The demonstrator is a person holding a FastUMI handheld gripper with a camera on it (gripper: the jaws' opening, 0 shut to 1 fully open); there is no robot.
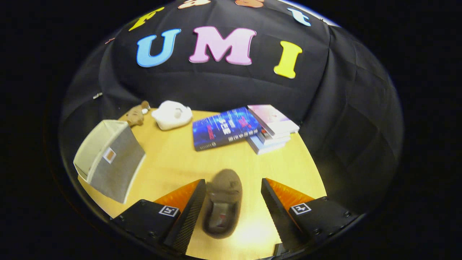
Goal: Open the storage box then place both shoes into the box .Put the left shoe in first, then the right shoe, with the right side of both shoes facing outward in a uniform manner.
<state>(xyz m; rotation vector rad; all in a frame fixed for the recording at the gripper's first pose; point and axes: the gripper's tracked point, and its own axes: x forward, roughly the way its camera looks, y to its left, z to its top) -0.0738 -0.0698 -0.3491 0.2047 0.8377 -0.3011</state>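
While the gripper (232, 196) sits at the bottom centre of the frame w/ its two fingers spread wide apart, a brown shoe (222, 203) lies on the wooden table (169, 162) between them, toe pointing away from the camera, opening toward the bottom of the frame. The shoe sits close against the left finger, w/ a clear gap to the right finger; neither finger visibly presses on it, and the shoe looks a bit blurred. At centre-left of the frame stands a grey fabric storage box (110, 159), tilted in this view, a small square tag on its side; can't tell if it is open. Upper left, near the table's far edge, are a small brown plush toy (136, 115) and, just right of it, a white rounded object (172, 114). Upper centre: a blue book (225, 127) leaning against a short stack of books (273, 128), approx. at the far right of the table.
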